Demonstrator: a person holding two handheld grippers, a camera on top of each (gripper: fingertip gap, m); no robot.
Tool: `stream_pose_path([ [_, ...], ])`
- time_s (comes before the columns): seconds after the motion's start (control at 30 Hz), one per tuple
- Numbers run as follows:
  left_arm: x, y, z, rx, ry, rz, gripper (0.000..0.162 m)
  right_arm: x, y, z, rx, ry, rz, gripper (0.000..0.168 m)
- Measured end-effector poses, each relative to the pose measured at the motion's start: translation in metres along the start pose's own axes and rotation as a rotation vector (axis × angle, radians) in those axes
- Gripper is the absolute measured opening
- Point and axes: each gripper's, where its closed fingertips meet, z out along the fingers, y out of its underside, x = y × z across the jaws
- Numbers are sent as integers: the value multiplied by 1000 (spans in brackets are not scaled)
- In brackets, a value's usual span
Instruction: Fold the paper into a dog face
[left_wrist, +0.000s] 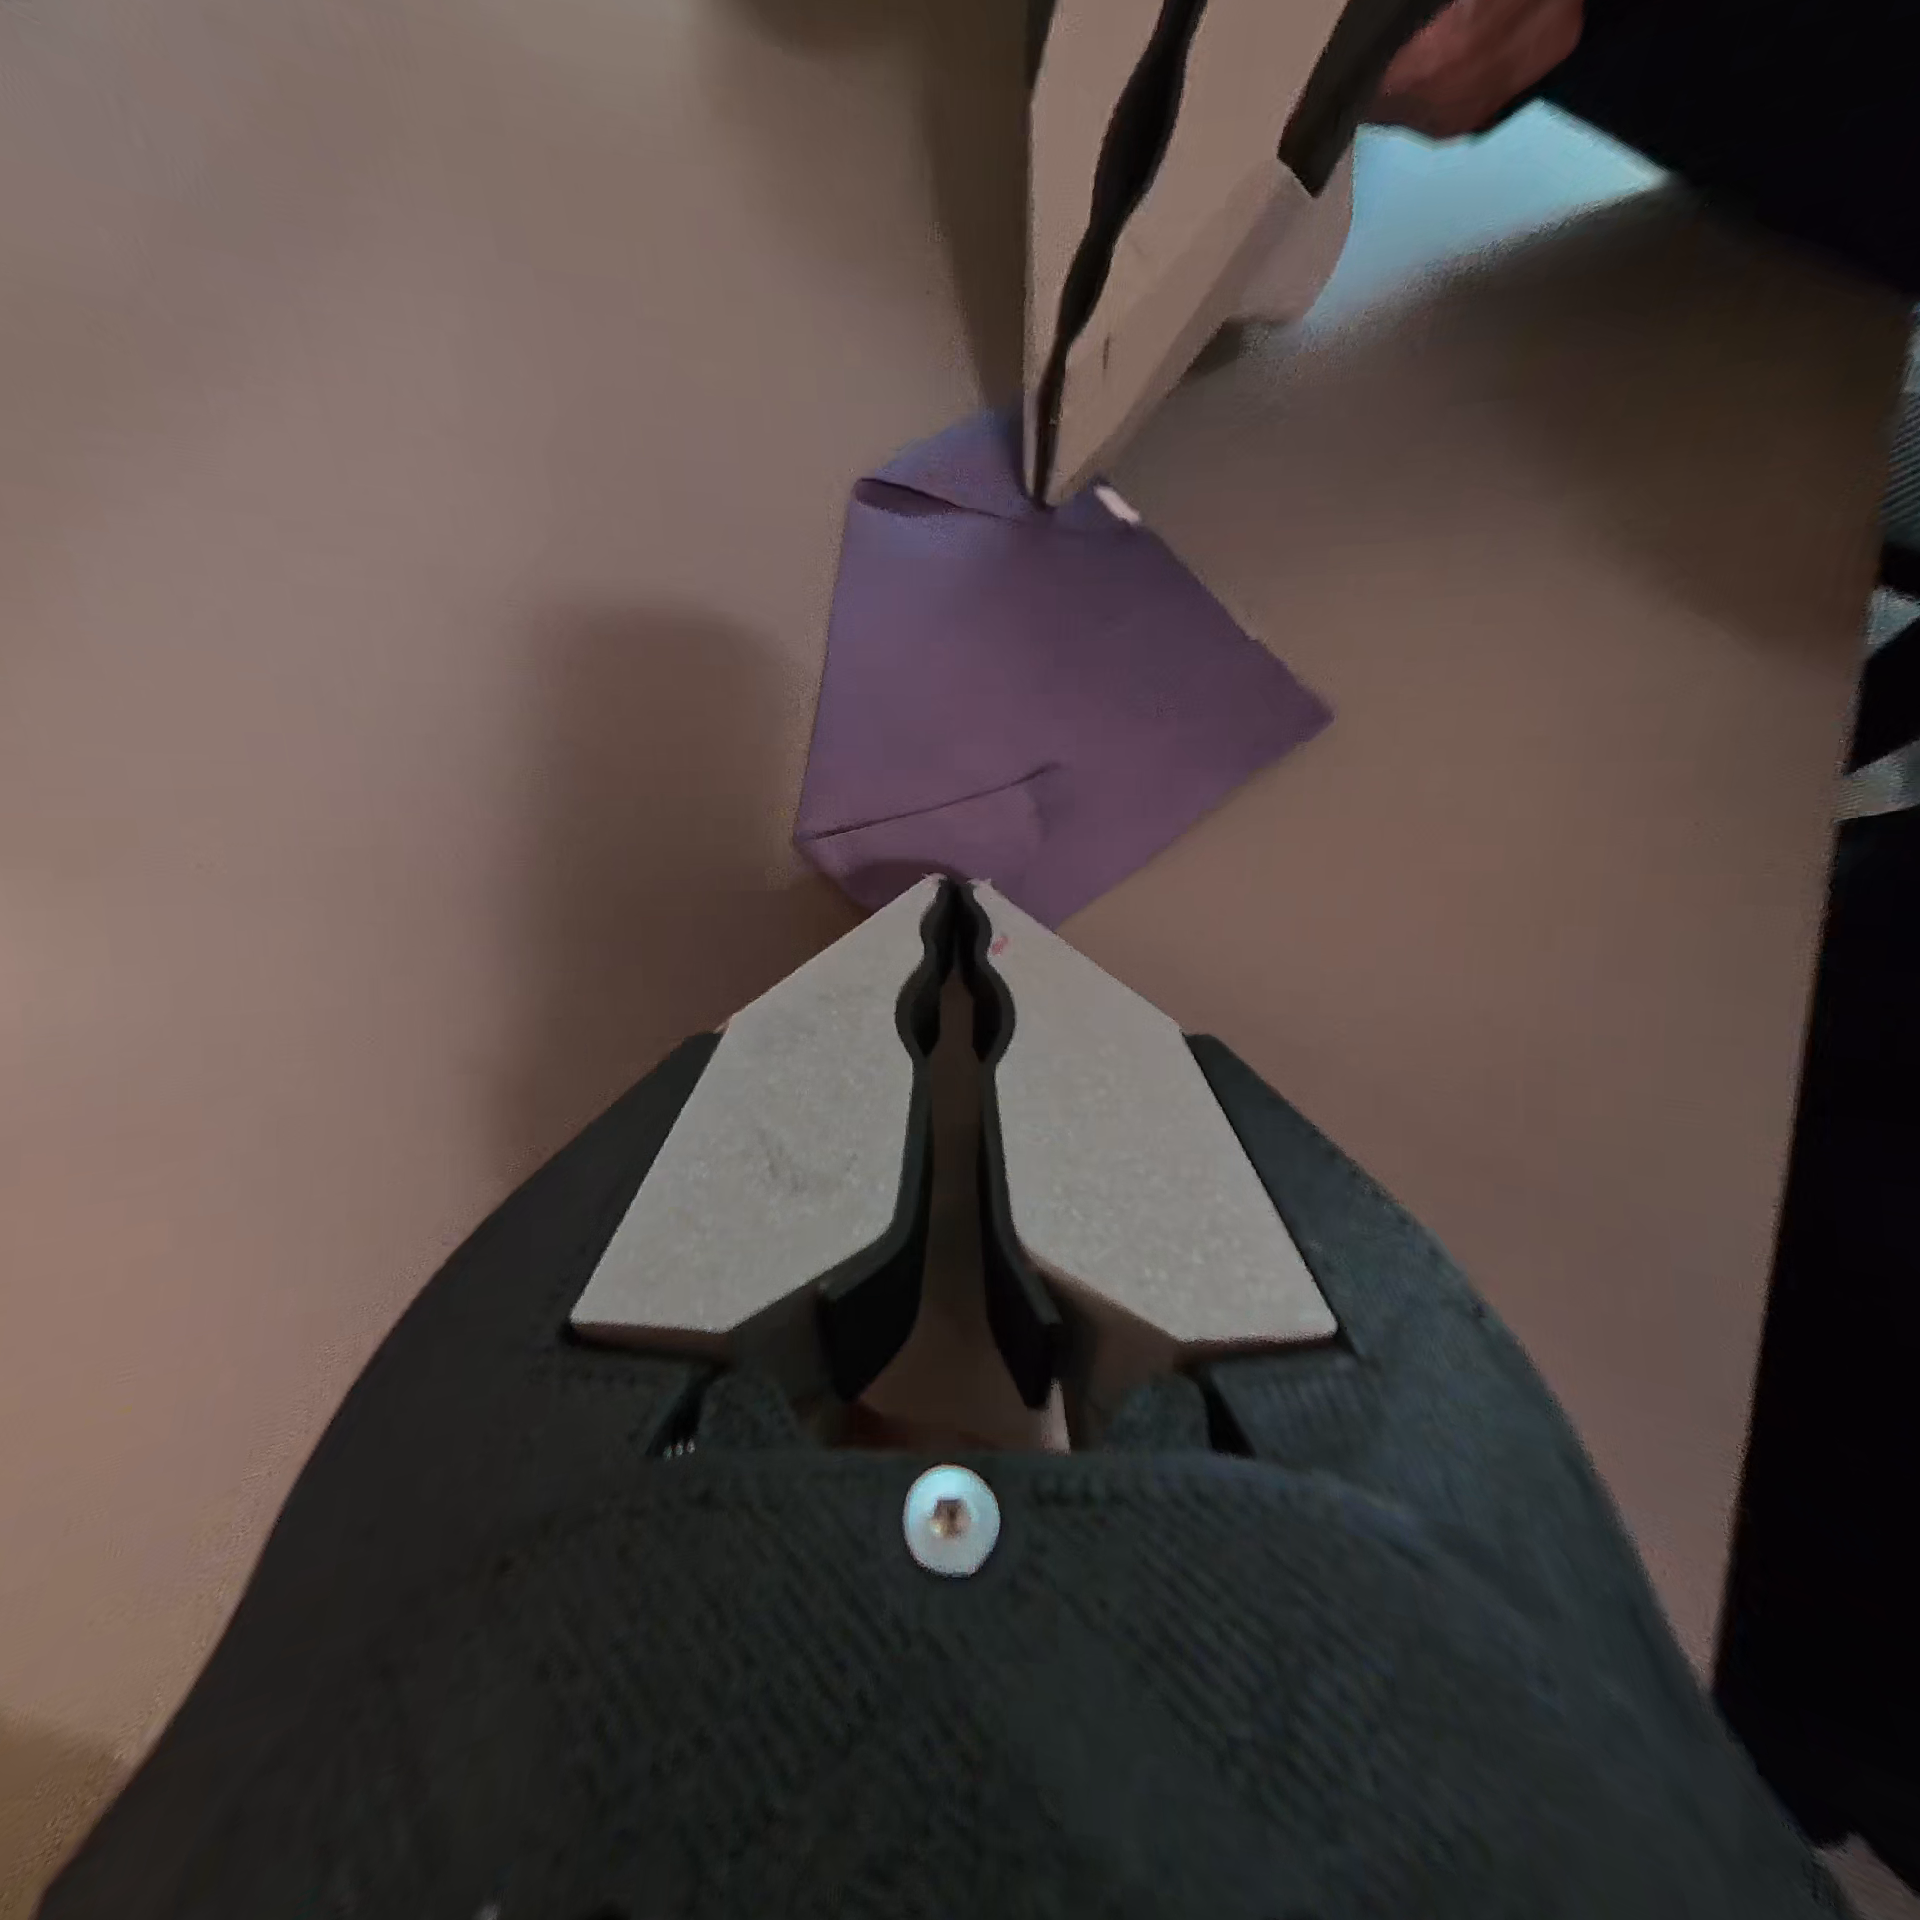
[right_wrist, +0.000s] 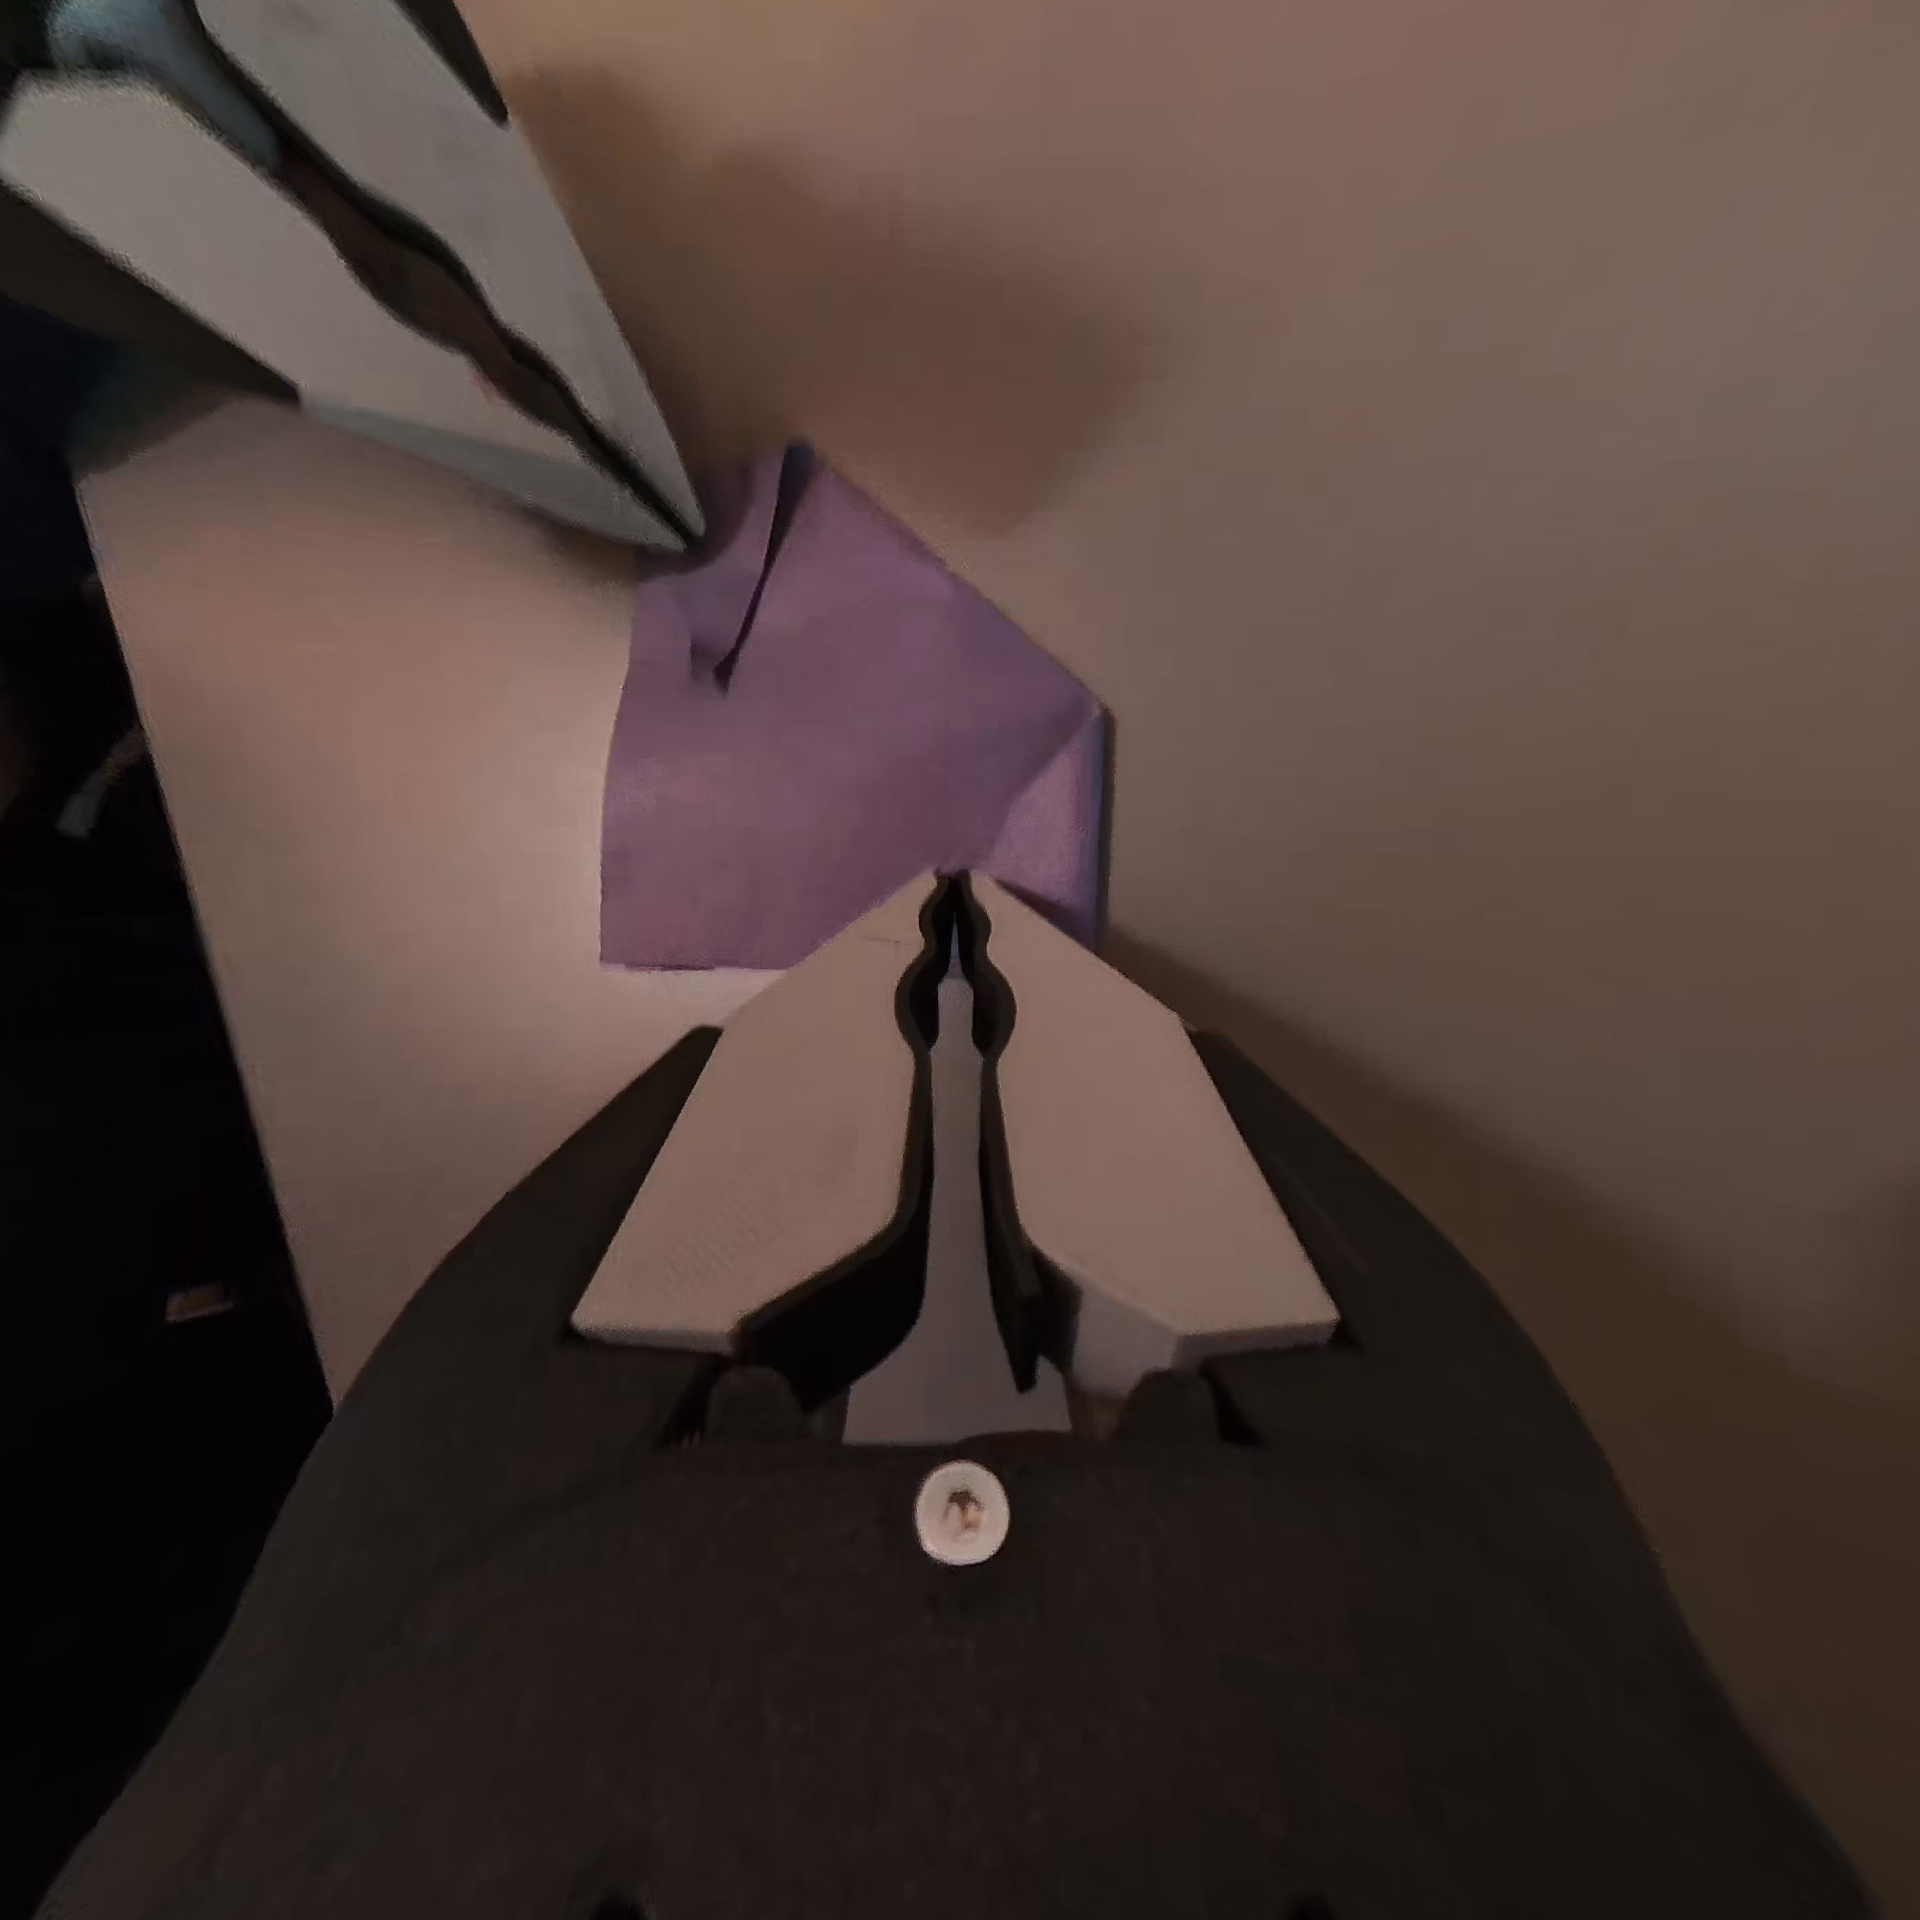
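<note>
Folded purple paper (left_wrist: 1039, 686) lying flat on the pale bench (left_wrist: 416, 520), worked from two opposite ends. At left, the left tool (left_wrist: 958, 883) has its two fingers drawn together with no visible gap at the tips, which rest on the near corner of the paper beside a small turned-over flap; whether any layer is pinched between them cannot be told, and it appears rather to press the corner down. Centre, the body of the paper shows a broad flat face with a long fold running off to one pointed corner. At right, the right tool (left_wrist: 1049, 483), likewise closed to a slit, meets the far corner where a second small flap is turned. The step in hand appears to be setting the ear and chin creases. To do it well, one tool should pin the paper while the other slides along the fold; pressure should stay low and directed outward, since a thin sheet skids easily on a smooth bench.
</note>
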Motion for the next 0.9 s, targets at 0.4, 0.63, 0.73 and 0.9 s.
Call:
stream_pose_path([
  [0.4,-3,4,-3,-5,-10,-27,0,-7,0,2,81,-166,105,0],
  [0.63,-5,1,-7,25,-33,-21,0,-5,-4,3,96,-103,65,0],
  [0.73,-11,-5,-14,84,-42,-65,0,-12,-13,1,131,-105,43,0],
  [0.9,-15,-14,-27,183,-53,-88,9,-31,-38,-12,230,-117,-40,2],
])
